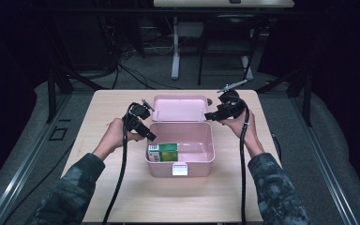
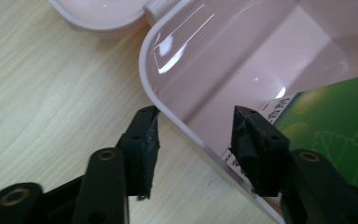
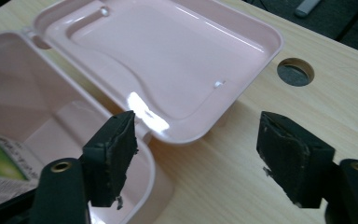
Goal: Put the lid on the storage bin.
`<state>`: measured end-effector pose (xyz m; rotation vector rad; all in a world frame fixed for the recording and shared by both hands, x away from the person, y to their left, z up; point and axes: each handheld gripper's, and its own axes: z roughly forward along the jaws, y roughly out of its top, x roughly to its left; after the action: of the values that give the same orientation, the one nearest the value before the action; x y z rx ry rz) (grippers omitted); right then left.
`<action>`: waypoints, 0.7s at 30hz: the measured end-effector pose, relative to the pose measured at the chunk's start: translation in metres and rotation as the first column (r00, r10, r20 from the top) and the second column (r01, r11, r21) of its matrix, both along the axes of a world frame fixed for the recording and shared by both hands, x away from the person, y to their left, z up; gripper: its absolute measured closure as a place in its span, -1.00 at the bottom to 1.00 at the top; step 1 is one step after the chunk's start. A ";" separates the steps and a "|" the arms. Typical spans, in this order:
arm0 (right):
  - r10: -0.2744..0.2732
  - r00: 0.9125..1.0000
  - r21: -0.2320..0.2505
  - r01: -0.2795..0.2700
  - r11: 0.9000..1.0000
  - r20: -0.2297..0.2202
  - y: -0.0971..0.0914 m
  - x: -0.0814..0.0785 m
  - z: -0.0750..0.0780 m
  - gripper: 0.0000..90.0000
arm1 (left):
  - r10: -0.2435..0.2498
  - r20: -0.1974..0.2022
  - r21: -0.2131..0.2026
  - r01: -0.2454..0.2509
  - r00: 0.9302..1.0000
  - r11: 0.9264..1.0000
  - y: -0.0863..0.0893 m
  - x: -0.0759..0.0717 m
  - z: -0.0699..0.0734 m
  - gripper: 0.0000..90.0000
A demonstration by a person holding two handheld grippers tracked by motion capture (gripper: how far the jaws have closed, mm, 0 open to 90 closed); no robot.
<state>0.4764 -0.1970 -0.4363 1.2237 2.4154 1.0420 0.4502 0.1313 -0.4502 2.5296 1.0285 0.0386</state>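
While both jaws stand spread, the left gripper (image 2: 196, 140) straddles the pink box (image 2: 177, 112) wall.

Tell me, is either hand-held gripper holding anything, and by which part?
Neither grips yet. The left hand-held gripper straddles the pink box at its side wall without pressing; the right hand-held gripper is open beside the lid.

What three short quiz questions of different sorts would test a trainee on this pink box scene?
1. True or false: the pink box stands with its lid shut.
2. What lies inside the box? A) a green carton B) a red mug C) a spoon
3. Which tool straddles the box's near-left wall, one jaw outside and one inside?

Key
1. False: the lid lies open, flat behind the box.
2. A: the green carton.
3. The left tool; the right tool hovers open by the lid's corner.
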 end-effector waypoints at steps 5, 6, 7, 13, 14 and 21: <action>-0.040 0.999 0.003 0.040 0.999 0.007 0.004 0.017 -0.006 -0.09 | 0.035 0.012 -0.013 -0.035 0.999 0.999 0.002 -0.003 -0.002 0.30; -0.054 0.999 -0.004 0.054 0.999 0.008 0.006 0.020 -0.008 -0.04 | 0.045 0.013 -0.016 -0.045 0.999 0.999 0.001 -0.004 -0.002 0.31; -0.065 0.998 0.004 0.065 0.998 -0.010 0.006 0.024 -0.011 0.01 | 0.048 0.016 -0.012 -0.048 0.999 0.999 0.001 -0.004 -0.002 0.32; -0.144 0.989 0.011 0.145 0.989 -0.041 0.010 0.044 -0.024 0.22 | 0.060 0.027 -0.005 -0.060 0.998 0.998 0.000 -0.005 -0.003 0.33; -0.149 0.988 0.014 0.150 0.989 -0.043 0.011 0.047 -0.026 0.25 | 0.062 0.028 -0.005 -0.062 0.998 0.998 0.000 -0.006 -0.003 0.33; -0.196 0.979 0.013 0.197 0.980 -0.049 0.018 0.060 -0.042 0.42 | 0.067 0.036 -0.011 -0.066 0.997 0.998 0.000 -0.006 -0.003 0.34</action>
<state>0.5365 -0.1788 -0.4781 1.4737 2.2665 0.9883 0.4439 0.1308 -0.4537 2.4761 1.0955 0.0986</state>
